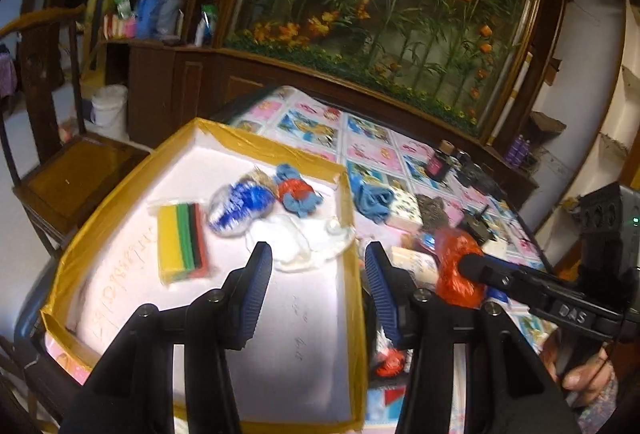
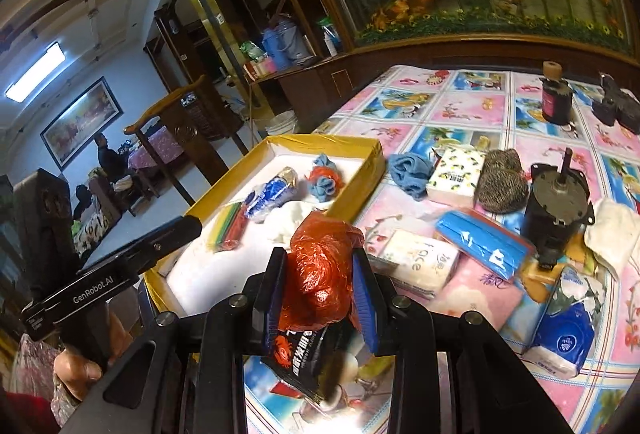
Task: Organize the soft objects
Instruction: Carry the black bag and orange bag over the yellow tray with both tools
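The right hand-held gripper (image 2: 320, 286) is clamped on a crumpled orange plastic bag (image 2: 322, 274), held above the table (image 2: 480, 101) just right of the yellow-rimmed box (image 2: 360, 149). The left hand-held gripper (image 1: 318, 270) hangs over the box's near part, its fingers apart with nothing between them. In the box lie a pack of coloured sponges (image 1: 182, 242), a blue-and-white bundle (image 1: 240, 205) and a white cloth (image 1: 296, 242).

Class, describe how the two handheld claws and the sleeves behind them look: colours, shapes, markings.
Both claws, left and right, are black angular frames with silver bolts and two flat fingers faced with ribbed blue pads. The left body reads "GenRobot.AI" in white; the right shows raised letters like "DAS". The sleeves have a pale floral print.
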A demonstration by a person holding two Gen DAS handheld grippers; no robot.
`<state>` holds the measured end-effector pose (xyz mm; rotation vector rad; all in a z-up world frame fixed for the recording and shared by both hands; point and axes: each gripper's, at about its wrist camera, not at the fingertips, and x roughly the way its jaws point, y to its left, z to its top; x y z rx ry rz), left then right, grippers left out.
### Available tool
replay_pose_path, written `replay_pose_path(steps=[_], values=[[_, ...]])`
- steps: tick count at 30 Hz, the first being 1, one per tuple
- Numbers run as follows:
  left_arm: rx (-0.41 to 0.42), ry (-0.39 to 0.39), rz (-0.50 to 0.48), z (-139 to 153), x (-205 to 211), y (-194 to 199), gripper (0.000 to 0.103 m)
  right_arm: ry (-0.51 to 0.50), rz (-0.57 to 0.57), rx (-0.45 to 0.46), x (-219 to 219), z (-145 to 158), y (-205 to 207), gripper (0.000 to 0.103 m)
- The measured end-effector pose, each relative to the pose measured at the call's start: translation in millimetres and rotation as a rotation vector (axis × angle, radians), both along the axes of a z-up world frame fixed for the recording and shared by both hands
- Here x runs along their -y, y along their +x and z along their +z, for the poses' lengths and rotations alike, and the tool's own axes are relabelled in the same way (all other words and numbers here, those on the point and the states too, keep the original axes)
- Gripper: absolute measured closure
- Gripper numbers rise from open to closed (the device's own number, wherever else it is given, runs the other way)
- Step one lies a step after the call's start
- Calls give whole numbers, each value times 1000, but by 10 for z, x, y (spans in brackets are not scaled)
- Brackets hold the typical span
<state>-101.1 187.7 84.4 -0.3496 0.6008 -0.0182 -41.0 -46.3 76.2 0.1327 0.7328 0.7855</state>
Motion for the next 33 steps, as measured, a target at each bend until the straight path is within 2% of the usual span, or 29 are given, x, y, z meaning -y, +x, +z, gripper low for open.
replay_pose_path(steps=[2,4,6,9,12,14,17,20,22,23,24,27,31,33], values=[[-26,-14,-47,-23,81,-18,55,0,-29,9,74,16,-7,68],[-61,-4,-115,-64,257,-8,51,12,-61,4,187,22,6,68],[-103,20,-171,-133,492,9,43,32,-91,-8,325,15,11,68],[-144,76,-239,-225,840,34,42,33,-104,-8,464,3,-21,68],[-180,170,-200,-304,1037,121,34,43,-107,-7,599,-10,-68,68],[-204,175,-210,-344,1094,215,34,55,-110,-11,677,-36,-71,68],[-245,240,-193,-417,1173,361,34,76,-106,-25,778,-100,-73,68],[-285,246,-182,-510,1205,497,34,91,-100,-37,854,-145,-78,68],[-292,258,-181,-559,1245,563,36,99,-93,-36,877,-147,-86,68],[-304,254,-174,-599,1246,600,45,101,-88,-32,885,-145,-99,68],[-310,251,-167,-631,1246,625,50,102,-86,-29,890,-145,-104,68],[-279,275,-144,-631,1271,598,54,104,-84,-32,889,-164,-98,68],[-234,248,-142,-528,1224,491,55,101,-94,-36,894,-172,-93,68],[-183,228,-154,-393,1188,377,55,98,-100,-29,883,-157,-101,68]])
